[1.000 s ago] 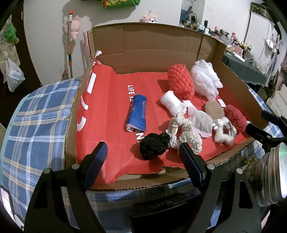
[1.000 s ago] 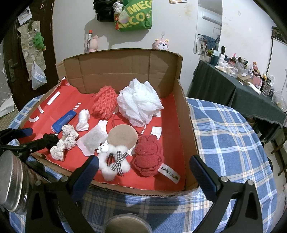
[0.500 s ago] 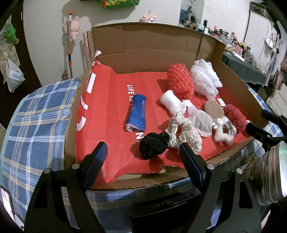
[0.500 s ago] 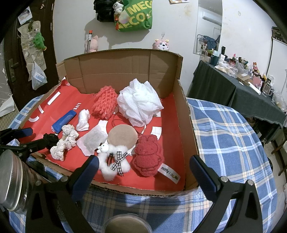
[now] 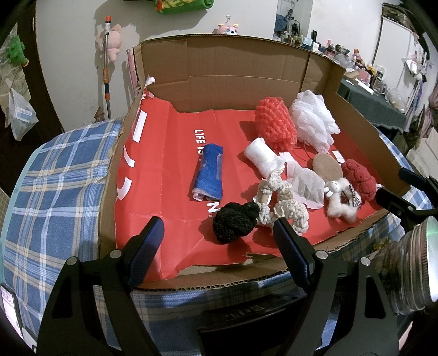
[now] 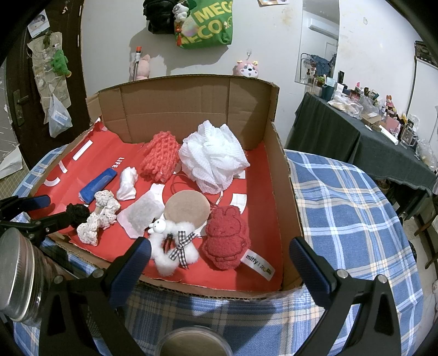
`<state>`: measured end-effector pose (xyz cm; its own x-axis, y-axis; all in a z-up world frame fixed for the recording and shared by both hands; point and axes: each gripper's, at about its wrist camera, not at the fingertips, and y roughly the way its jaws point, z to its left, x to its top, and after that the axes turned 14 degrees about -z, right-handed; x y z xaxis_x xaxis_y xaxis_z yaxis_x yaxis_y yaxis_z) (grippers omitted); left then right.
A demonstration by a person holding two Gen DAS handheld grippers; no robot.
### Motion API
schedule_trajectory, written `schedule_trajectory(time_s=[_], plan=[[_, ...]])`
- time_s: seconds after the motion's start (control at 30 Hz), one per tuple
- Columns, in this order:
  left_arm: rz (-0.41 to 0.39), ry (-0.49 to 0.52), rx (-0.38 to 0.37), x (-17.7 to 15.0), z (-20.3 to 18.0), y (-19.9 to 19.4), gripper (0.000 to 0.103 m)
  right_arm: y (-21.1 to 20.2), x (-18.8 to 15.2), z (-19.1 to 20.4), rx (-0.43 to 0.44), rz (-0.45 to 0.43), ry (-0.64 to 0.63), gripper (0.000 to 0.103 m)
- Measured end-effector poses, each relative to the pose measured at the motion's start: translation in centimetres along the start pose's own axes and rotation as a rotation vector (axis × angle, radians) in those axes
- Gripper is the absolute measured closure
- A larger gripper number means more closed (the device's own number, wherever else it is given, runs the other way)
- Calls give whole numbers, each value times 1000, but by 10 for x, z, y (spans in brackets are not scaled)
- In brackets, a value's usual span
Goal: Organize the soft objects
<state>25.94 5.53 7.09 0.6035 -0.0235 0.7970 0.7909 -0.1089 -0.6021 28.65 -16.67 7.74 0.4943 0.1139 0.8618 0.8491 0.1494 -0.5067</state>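
Two near, downward wrist views, same box (image 5: 246, 71)

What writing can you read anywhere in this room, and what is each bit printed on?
"LIFE IS", cut off by the blue roll: red liner.
"N": same liner, beside the black pompom.
"miffy": white tag on the red plush rabbit; the rest is blurred.
"MEC", "ECO": green bag.
Labels on the hanging plastic bag: too small to read.
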Motion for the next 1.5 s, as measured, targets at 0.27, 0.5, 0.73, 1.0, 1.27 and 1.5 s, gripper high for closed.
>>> schedule_trajectory(time_s=[0.27, 0.5, 0.73, 1.0, 1.27, 1.5], plan=[[-41, -13, -19, 3, -4, -22, 21, -15, 9, 4, -29, -44, -33, 0], [-128, -14, -18, 7, -11, -73, 21, -54, 21, -4, -42, -104, -9, 0], [-239, 5, -30, -21, -31, -134, 6, -118, 15, -7, -8, -170, 36, 0], [-179, -22, -44, -70, -46, -137, 6, -160, -36, 6, 13, -170, 44, 0], [-63, 0, -18, -108, -60, -101, 6, -130, -90, 9, 6, -39, 74, 0], [15, -20, 74, -118, -59, -73, 6, -98, -111, 20, -10, 51, 38, 0]])
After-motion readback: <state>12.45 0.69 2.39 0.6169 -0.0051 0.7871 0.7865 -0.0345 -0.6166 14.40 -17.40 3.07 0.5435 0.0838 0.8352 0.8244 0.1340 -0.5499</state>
